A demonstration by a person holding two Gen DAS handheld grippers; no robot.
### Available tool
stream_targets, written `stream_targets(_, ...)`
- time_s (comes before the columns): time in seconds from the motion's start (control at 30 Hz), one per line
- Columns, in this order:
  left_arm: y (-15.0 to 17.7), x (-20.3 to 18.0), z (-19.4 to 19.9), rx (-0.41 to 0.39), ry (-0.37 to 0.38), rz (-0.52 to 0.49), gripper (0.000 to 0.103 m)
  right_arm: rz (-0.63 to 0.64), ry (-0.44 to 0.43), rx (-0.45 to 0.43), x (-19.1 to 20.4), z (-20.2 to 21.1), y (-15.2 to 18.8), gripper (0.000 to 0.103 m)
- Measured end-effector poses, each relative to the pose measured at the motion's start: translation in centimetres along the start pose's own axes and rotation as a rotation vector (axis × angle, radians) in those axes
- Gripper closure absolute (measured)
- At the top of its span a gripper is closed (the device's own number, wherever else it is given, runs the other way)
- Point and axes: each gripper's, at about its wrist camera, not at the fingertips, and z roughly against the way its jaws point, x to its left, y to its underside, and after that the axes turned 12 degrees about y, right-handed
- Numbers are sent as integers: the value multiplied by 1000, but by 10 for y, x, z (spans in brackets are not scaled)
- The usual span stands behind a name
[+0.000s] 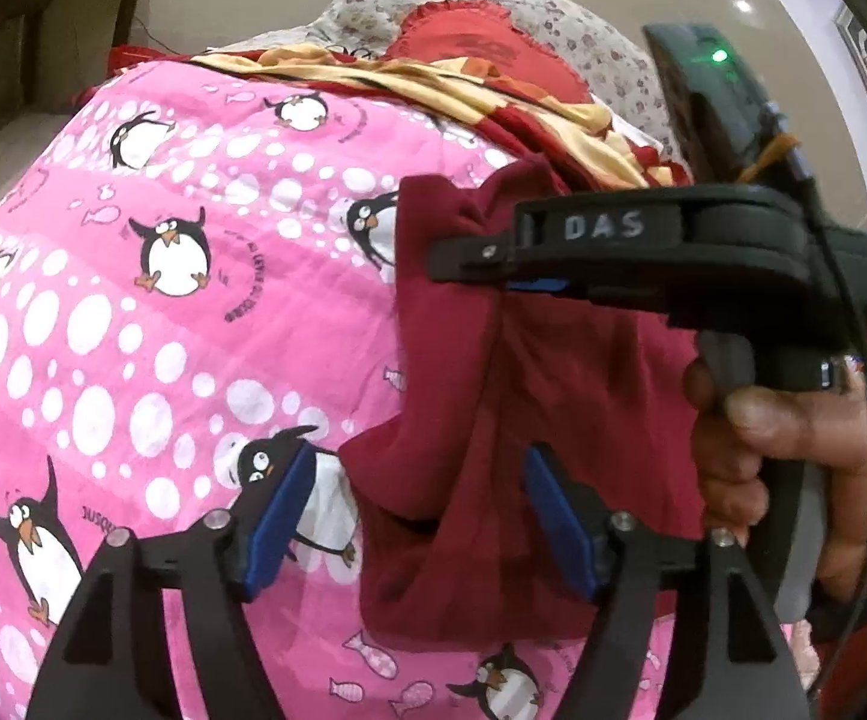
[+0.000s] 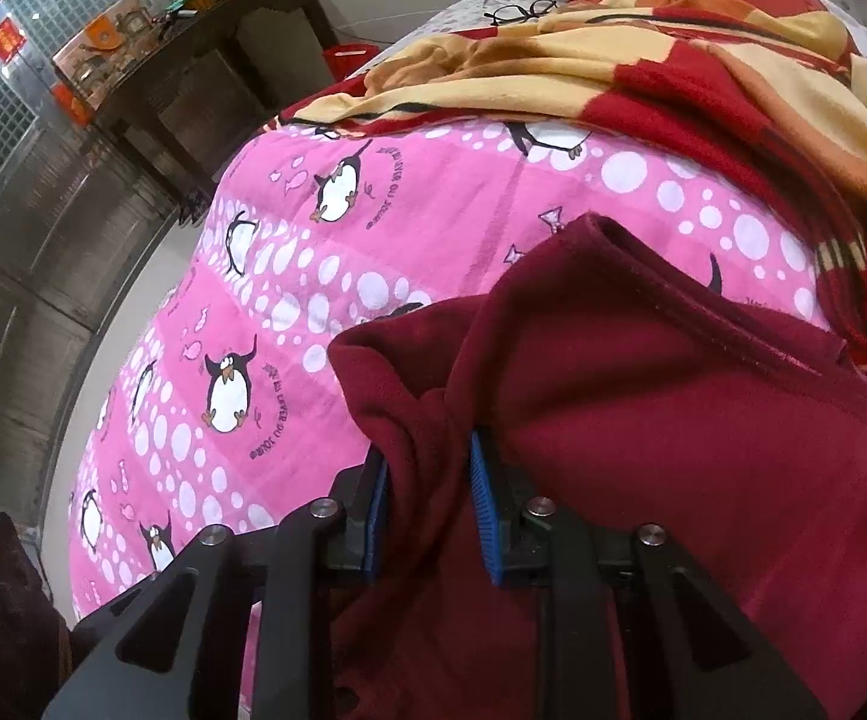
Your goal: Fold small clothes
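Note:
A dark maroon fleece garment (image 2: 703, 420) lies bunched on the pink penguin bed cover (image 2: 433, 210). In the right wrist view my right gripper (image 2: 430, 504) is shut on a raised fold of that garment, its blue pads pressing the cloth from both sides. The left wrist view shows the same right gripper (image 1: 469, 267) from the side, in a person's hand (image 1: 793, 426), lifting the maroon garment (image 1: 553, 390). My left gripper (image 1: 421, 519) stands open over the garment's near corner. Its pads are wide apart, one above the pink cover and one above the cloth, and neither presses on anything.
A yellow and red blanket (image 2: 673, 60) is heaped at the far side of the bed, with a red cushion (image 1: 469, 42) on floral pillows behind it. Glasses (image 2: 520, 12) lie near the pillows. A dark wooden table (image 2: 223, 60) stands past the bed's left edge.

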Motion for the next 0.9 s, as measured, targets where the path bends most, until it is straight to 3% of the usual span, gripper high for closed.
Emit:
stream_targets(0.27, 3, 6, -18, 12, -21, 0, 28, -13, -27, -10, -6, -2, 1, 53)
stream_targets(0.37, 1, 6, -23, 38, 12, 11, 61, -18, -29, -30, -7, 2, 4, 54)
stream_targets(0.47, 0, -1, -14, 35, 37, 1, 71, -21, -42, -66, -10, 14, 10, 58)
stream_targets(0.7, -5, -49, 16, -3, 95, -91, 75, -112, -138, -173, -47, 72, 26, 59)
stream_targets(0.9, -8, -96, 19, 8, 142, -157, 76, -178, -144, -249, -87, 116, 48, 60)
